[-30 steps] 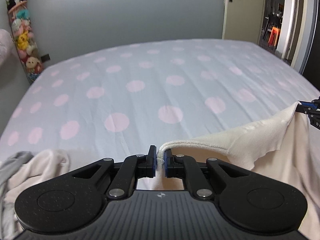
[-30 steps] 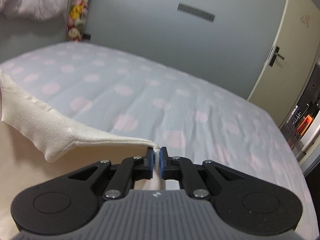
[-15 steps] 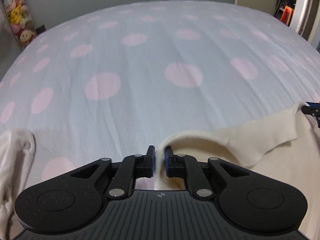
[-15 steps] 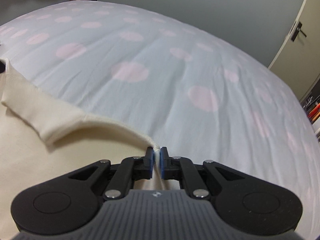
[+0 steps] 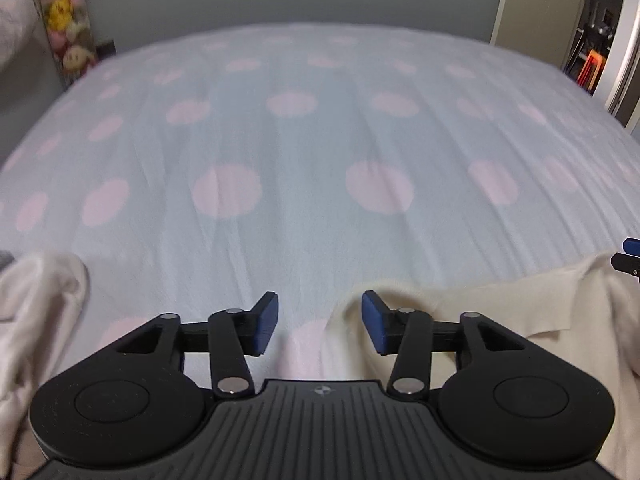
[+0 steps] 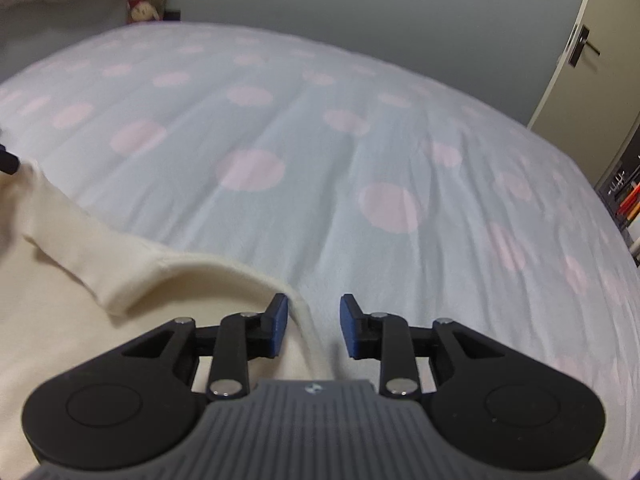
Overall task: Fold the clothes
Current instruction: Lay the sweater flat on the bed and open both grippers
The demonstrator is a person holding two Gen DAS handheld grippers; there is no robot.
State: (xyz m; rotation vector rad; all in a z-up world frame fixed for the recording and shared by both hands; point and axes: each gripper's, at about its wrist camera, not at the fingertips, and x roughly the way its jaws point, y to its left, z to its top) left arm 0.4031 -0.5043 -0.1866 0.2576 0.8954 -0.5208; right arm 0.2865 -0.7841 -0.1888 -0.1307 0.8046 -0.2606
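A cream garment (image 5: 500, 304) lies flat on the bed, its top edge stretched between both grippers; it also shows in the right wrist view (image 6: 100, 280). My left gripper (image 5: 318, 326) is open, with the garment's left corner lying just by its right finger. My right gripper (image 6: 313, 328) is open, with the garment's right corner lying between the fingers, close to the left one. The right gripper's tip (image 5: 630, 258) shows at the right edge of the left wrist view.
The bed has a pale blue sheet with pink dots (image 5: 320, 152). A pile of pale pink clothes (image 5: 36, 312) lies at the near left. Stuffed toys (image 5: 64, 20) hang by the far wall. A door (image 6: 576, 60) stands at the right.
Both grippers have opened and let go of the cream garment's top edge, which now rests on the bed. Both have tilted up a little.
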